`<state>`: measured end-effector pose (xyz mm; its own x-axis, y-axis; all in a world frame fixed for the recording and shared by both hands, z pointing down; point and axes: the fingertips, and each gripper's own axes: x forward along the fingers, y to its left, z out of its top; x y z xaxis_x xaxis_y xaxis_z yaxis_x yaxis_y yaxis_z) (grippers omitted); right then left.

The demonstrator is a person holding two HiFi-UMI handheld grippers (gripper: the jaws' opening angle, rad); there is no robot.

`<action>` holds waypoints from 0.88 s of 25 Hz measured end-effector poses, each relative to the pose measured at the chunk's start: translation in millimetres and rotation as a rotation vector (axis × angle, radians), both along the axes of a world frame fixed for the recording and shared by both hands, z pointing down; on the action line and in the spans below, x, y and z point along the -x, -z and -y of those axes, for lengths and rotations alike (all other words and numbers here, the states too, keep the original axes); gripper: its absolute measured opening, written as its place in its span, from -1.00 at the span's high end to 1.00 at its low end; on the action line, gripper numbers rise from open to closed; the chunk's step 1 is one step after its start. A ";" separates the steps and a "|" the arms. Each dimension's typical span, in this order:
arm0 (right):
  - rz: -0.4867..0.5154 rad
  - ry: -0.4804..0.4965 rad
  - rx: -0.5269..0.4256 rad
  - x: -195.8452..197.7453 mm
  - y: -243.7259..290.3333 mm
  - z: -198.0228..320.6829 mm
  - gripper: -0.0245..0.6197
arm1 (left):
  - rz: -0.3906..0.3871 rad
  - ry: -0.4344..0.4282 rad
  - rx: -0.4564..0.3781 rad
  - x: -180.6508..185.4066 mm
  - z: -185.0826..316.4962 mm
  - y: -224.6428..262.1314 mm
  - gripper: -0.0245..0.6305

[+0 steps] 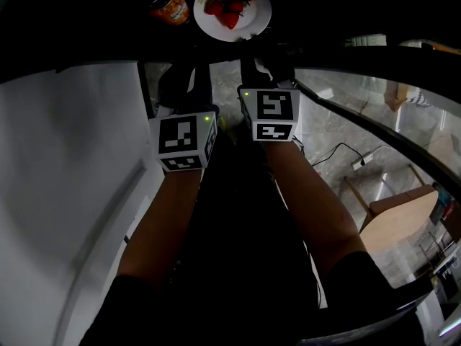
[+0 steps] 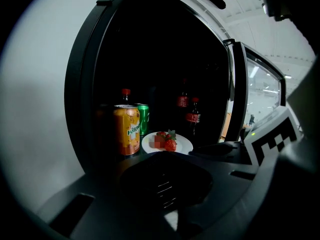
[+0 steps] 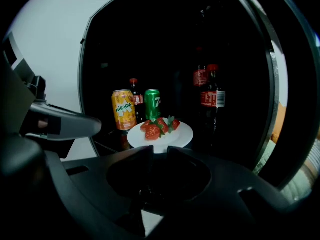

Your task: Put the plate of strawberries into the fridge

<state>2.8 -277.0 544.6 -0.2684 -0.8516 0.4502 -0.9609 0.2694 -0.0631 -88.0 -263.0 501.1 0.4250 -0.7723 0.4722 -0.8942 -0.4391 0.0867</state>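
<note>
The plate (image 3: 185, 134) was round, white and shallow, carrying a small heap of red strawberries (image 3: 152, 132) with green leafy tops; at least four could be counted. It sat level on a dark shelf inside the open fridge (image 3: 55, 29), in front of the drinks. There was one plate, two cans and three bottles: an orange can (image 3: 123, 110), a green can (image 3: 152, 104) beside it, and three dark bottles (image 3: 215, 96) with red caps. The right gripper (image 3: 160, 151) had its jaws almost together, a thin slit between them, right at the plate's near rim. The left gripper (image 2: 163, 155) was closed on nothing, short of the shelf.
</note>
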 end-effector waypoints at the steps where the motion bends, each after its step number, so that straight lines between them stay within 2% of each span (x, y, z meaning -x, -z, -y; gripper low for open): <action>1: 0.000 0.001 -0.001 0.0 0.0 2.2 0.69 | 0.001 0.001 0.000 0.3 1.0 -0.2 0.91; 22: 0.029 -0.012 -0.053 -17.5 29.4 -1.4 0.69 | -0.003 -0.004 -0.030 -7.2 8.5 10.5 0.91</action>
